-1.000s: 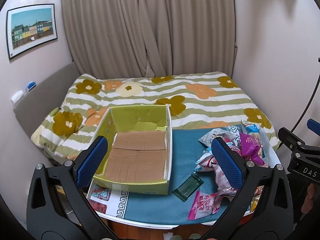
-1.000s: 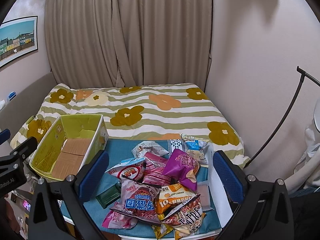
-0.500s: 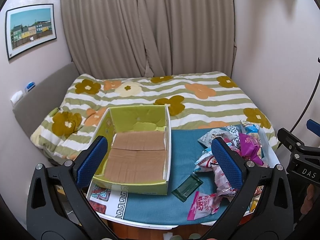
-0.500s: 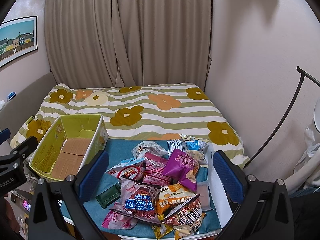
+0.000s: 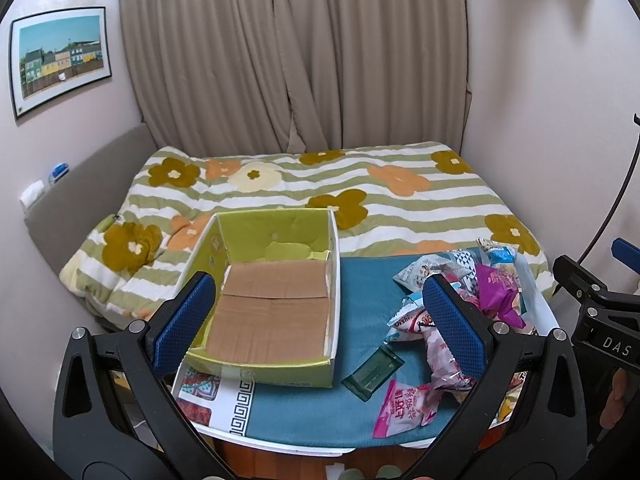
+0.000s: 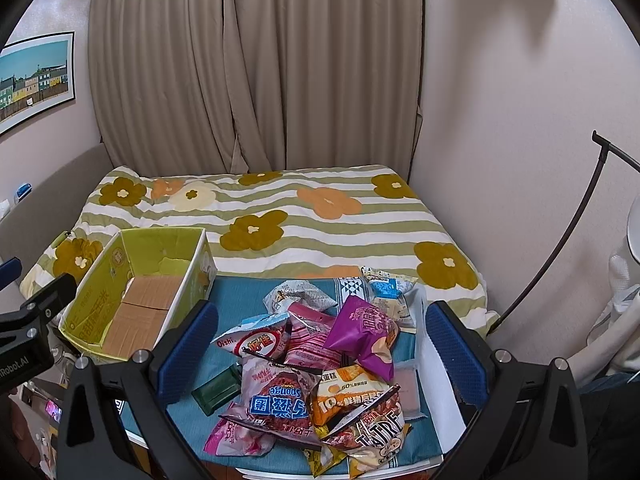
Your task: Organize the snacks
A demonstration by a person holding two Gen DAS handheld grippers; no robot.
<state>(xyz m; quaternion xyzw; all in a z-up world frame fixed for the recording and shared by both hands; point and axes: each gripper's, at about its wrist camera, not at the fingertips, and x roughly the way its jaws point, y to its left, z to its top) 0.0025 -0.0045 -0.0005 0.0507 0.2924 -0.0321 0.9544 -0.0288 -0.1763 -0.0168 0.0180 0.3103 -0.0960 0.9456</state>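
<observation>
Bedroom with beige curtains (image 5: 296, 60), a framed picture (image 5: 60, 56) on the wall at far left, a flowered striped bedspread (image 6: 280, 216) behind a small table under a teal cloth (image 5: 360, 292).

Left gripper (image 5: 320, 320) spread wide, grasping nothing. Between its jaws, nearer the left one: green cardboard box (image 5: 272, 300), open-topped, bare brown flaps at the bottom. Just inside the right jaw, a flat dark green packet (image 5: 372, 370) and a pink packet (image 5: 404, 408) on the cloth. Behind and beyond that jaw, the heap of snacks, partly hidden by the pad. "DAS" legible on the other gripper's body at far right.

Right gripper (image 6: 322, 344) likewise released and wide apart. Outside its left jaw, the same box with printed characters too small to read. Between the jaws, the snack pile (image 6: 320, 360) in full: a bag marked "Oishi" (image 6: 256, 338), a purple bag (image 6: 360, 332), upside-down "Sponge" on a pink bag (image 6: 280, 396), "10%" on an orange one (image 6: 348, 392). Only here: whole pile unobstructed, a curved black rod (image 6: 560, 240) at right.
</observation>
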